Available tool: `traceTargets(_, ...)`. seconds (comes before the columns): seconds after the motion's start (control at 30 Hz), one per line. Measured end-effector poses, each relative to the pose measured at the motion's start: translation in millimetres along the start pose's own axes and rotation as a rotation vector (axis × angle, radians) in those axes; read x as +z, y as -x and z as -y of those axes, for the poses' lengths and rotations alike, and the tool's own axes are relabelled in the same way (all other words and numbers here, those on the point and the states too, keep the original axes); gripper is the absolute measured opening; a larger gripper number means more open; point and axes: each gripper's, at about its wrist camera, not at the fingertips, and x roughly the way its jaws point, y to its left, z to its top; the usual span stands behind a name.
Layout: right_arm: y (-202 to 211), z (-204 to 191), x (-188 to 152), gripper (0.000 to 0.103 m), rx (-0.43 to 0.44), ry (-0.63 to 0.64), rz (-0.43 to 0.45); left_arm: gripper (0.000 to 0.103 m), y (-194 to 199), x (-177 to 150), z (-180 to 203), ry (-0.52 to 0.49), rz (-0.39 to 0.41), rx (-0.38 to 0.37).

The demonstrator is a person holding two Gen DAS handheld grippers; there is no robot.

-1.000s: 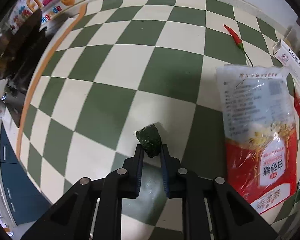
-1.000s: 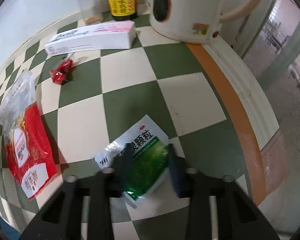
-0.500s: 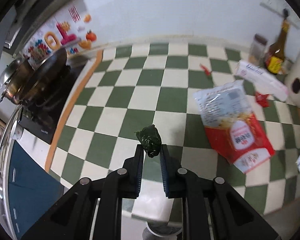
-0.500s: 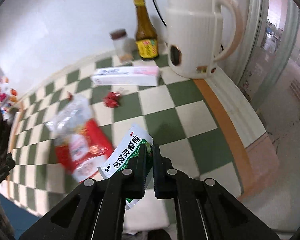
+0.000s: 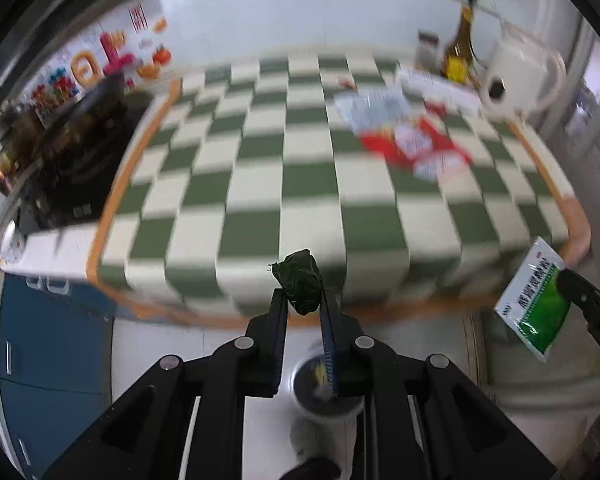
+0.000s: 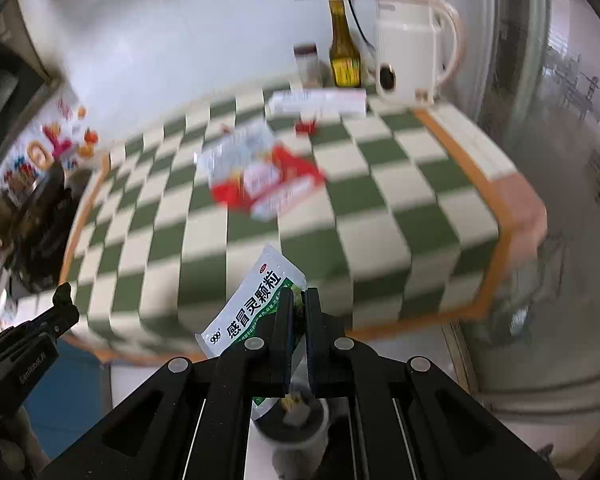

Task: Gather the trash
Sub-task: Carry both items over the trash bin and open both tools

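My left gripper [image 5: 303,304] is shut on a crumpled dark green wrapper [image 5: 299,280], held in the air in front of the checkered counter [image 5: 312,184]. My right gripper [image 6: 299,300] is shut on a green and white medicine sachet [image 6: 252,304]; the sachet also shows at the right of the left wrist view [image 5: 534,300]. A small white trash bin [image 5: 324,396] with a dark liner stands on the floor below both grippers; it also shows in the right wrist view [image 6: 296,424]. A red and clear bag [image 6: 260,176] and a small red wrapper [image 6: 305,126] lie on the counter.
A white kettle [image 6: 408,60], a brown bottle [image 6: 343,56], a jar [image 6: 308,65] and a long white box [image 6: 318,101] stand at the counter's back right. A stove with a pan [image 5: 72,148] is at the left. Blue cabinet fronts [image 5: 48,356] lie below.
Both grippers have pulled back and up from the counter with their loads, past its front edge. The trash bin on the floor has come into view under them.
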Motion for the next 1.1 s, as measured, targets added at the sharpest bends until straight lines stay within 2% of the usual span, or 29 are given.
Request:
traceTargets(0.13, -18, -1, -65, 0.006, -0.017, -0.018, -0.107, 0.013, -34, -49, -1, -0.013, -0.118, -0.003)
traceTargets(0.23, -45, 3, -101, 0.006, -0.022, -0.028, -0.186, 0.013, -68, -79, 0, -0.014, -0.219, -0.018)
traceTargets(0.37, -97, 11, -152, 0.006, -0.021, -0.048, -0.31, 0.013, -140, -120, 7, -0.004, -0.368, -0.031)
traceTargets(0.53, -190, 27, -213, 0.006, -0.035, -0.044, -0.427, 0.013, -244, -168, 11, 0.061, -0.508, -0.04)
traceTargets(0.63, -247, 37, -243, 0.006, -0.043, -0.049, -0.466, 0.013, -306, -192, 15, 0.084, -0.564, -0.053)
traceTargets(0.83, -359, 55, -299, 0.006, -0.037, -0.073, -0.539, 0.014, -403, -234, 25, 0.074, -0.623, -0.055)
traceTargets(0.97, -414, 56, -329, 0.006, -0.03, -0.068, -0.584, 0.014, -445, -254, 26, 0.06, -0.663, -0.061)
traceTargets(1.1, -461, 58, -359, 0.006, -0.016, -0.084, -0.638, 0.017, -465, -265, 28, 0.036, -0.674, -0.056)
